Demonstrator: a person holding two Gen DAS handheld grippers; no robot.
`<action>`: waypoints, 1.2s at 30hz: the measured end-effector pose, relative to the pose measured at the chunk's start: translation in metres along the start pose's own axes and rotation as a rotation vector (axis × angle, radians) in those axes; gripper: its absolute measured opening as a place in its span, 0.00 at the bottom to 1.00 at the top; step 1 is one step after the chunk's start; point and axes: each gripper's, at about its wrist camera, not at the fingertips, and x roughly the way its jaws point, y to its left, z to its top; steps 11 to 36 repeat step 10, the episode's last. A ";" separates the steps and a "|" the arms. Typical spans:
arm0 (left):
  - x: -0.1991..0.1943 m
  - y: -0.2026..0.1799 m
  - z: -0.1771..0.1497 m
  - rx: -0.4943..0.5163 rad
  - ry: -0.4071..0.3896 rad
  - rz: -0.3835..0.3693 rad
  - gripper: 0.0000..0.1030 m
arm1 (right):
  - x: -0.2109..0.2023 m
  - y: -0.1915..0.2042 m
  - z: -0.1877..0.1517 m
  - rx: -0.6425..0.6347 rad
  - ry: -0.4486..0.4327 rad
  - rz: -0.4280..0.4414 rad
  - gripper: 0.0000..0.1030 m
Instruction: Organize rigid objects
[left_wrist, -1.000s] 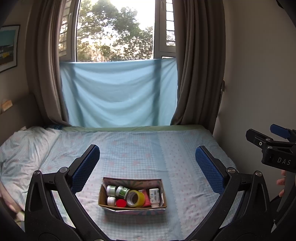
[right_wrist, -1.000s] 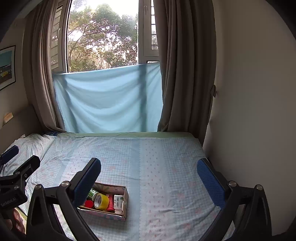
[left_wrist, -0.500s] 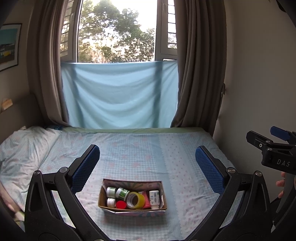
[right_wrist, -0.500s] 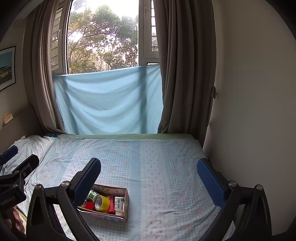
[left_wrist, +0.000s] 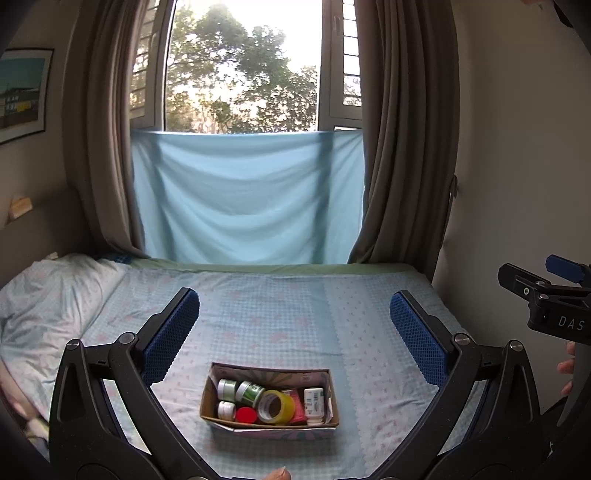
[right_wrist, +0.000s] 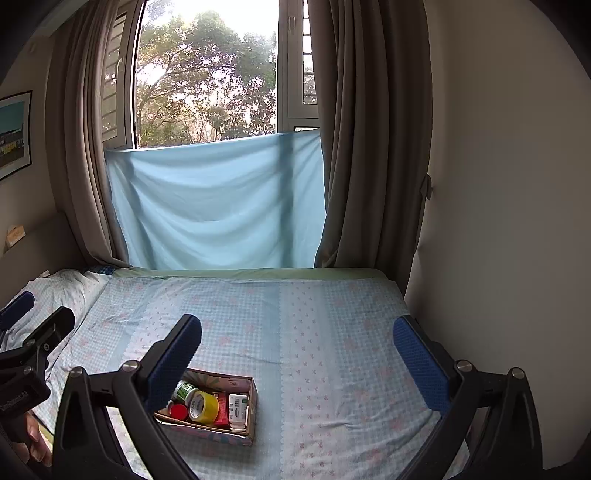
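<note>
Left tool (left_wrist: 293, 314) wide open, empty | right tool (right_wrist: 297, 341) same | I see box (left_wrist: 268, 422) on bed (left_wrist: 288, 306), near edge, holding tape (left_wrist: 276, 406).

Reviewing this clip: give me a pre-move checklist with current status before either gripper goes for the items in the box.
1. Left gripper open, nothing held: ok.
2. Right gripper open, nothing held: ok.
3. Cardboard box flat on the bed: ok.
4. Tape roll, red cap and white bottle visible inside: ok.
5. Right-wrist view of the box unobstructed: not ok, one finger covers its left end.
6. Where the items should go: cannot tell.
</note>
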 end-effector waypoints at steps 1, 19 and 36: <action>0.000 0.000 0.000 0.003 -0.005 0.007 1.00 | 0.000 0.000 0.000 0.001 0.000 -0.001 1.00; 0.005 0.004 -0.001 -0.009 -0.003 0.038 1.00 | 0.003 0.000 -0.001 0.013 0.007 -0.004 1.00; 0.005 0.004 -0.001 -0.009 -0.003 0.038 1.00 | 0.003 0.000 -0.001 0.013 0.007 -0.004 1.00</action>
